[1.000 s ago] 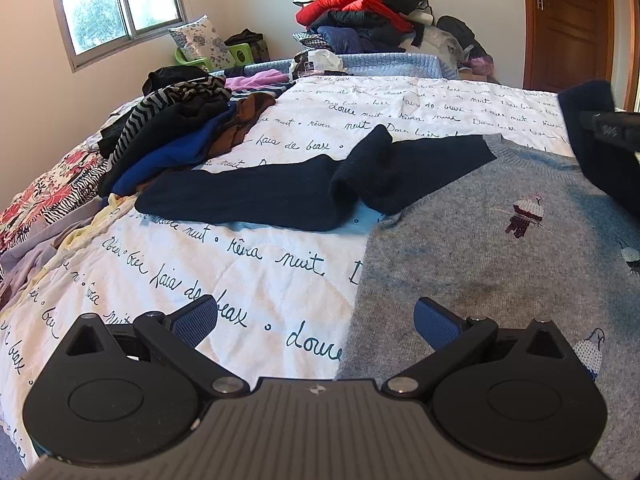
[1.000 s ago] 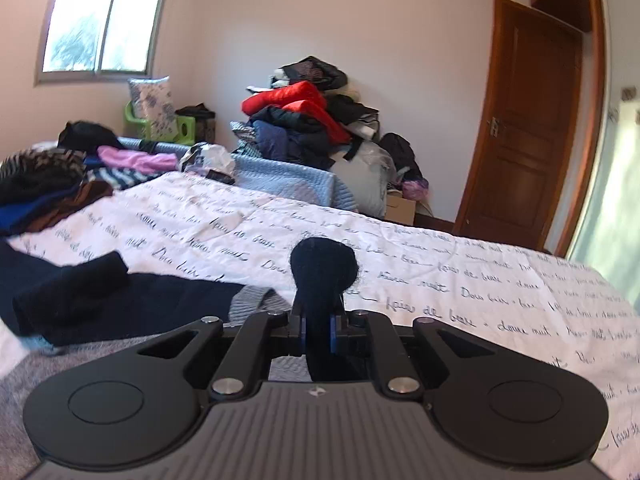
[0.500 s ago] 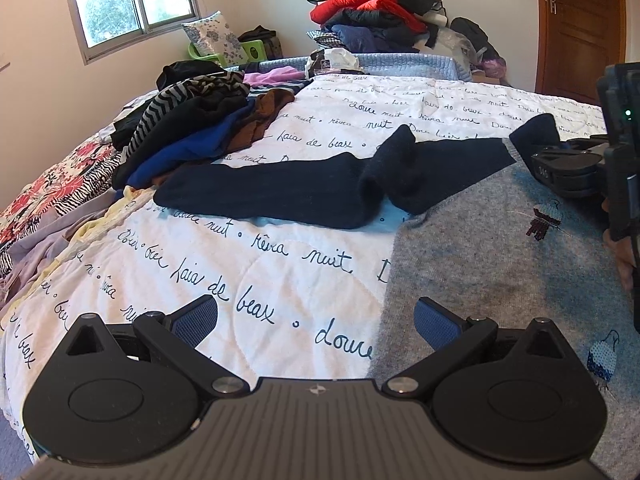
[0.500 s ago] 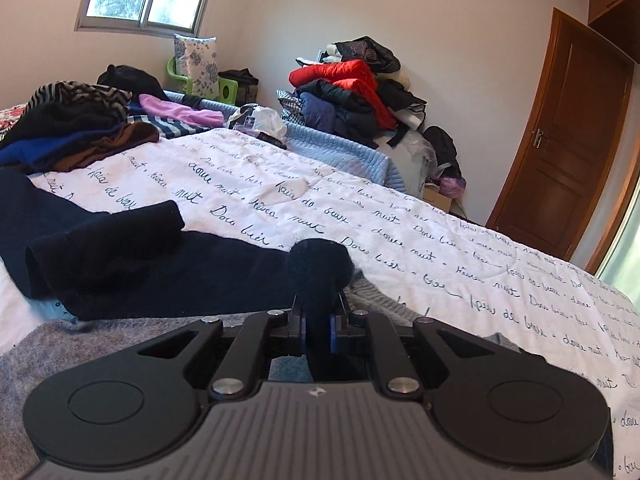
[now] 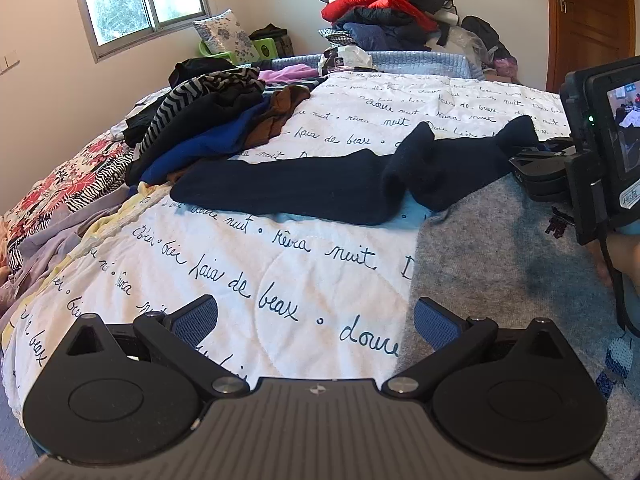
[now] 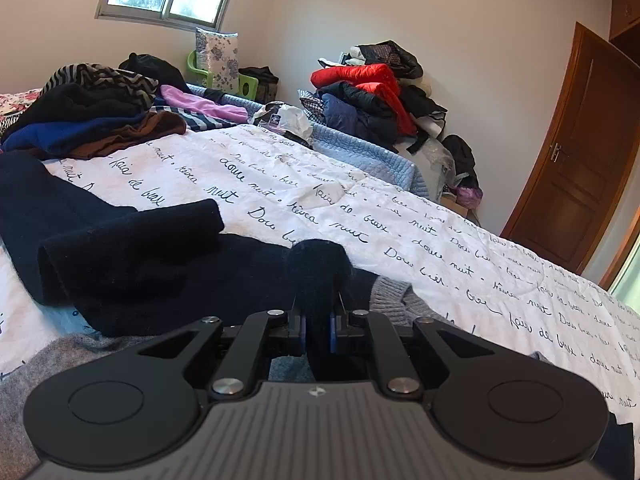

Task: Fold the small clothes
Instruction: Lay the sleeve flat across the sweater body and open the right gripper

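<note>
Right gripper (image 6: 317, 330) jaws nearly closed, pinching a navy sleeve (image 6: 318, 276) of the grey sweater (image 5: 500, 264). Sweater lies flat on the bedspread (image 5: 256, 264), other navy sleeve (image 5: 288, 188) stretched out beside the clothes pile (image 5: 208, 128). Left gripper (image 5: 316, 320) jaws wide, nothing between them, hovering over the sweater's edge. Bedspread script reads "douce nuit", "rêve"; the rest is too cursive to read.
</note>
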`<action>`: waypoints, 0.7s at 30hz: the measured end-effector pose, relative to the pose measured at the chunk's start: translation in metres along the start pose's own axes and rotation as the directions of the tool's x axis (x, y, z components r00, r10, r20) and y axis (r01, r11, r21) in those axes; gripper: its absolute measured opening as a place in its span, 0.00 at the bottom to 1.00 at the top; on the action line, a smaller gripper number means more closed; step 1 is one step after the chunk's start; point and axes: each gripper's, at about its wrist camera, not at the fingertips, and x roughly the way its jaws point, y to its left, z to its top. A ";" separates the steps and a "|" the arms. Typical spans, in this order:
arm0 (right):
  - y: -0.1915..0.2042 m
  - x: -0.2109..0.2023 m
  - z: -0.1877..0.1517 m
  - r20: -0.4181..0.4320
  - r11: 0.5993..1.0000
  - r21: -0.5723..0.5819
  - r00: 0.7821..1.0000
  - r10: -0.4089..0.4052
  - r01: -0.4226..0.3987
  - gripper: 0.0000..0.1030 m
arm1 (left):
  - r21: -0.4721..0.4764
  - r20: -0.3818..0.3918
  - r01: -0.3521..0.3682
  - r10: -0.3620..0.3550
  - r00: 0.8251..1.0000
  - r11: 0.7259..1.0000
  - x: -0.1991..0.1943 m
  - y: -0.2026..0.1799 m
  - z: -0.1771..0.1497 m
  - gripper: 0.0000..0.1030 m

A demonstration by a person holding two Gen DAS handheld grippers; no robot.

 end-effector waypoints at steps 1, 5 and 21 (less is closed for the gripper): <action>0.001 0.001 0.000 0.000 1.000 -0.004 1.000 -0.001 0.001 0.10 | -0.003 0.000 -0.003 0.003 1.000 1.000 0.000 0.001 0.000 1.00; 0.004 0.006 0.002 -0.016 1.000 -0.002 1.000 0.007 -0.007 0.10 | -0.017 0.004 -0.004 0.004 1.000 1.000 0.000 0.005 0.000 1.00; 0.016 0.014 -0.001 -0.045 0.999 -0.018 0.999 0.028 -0.028 0.11 | -0.016 -0.016 -0.020 0.020 1.000 1.000 0.005 0.003 0.000 1.00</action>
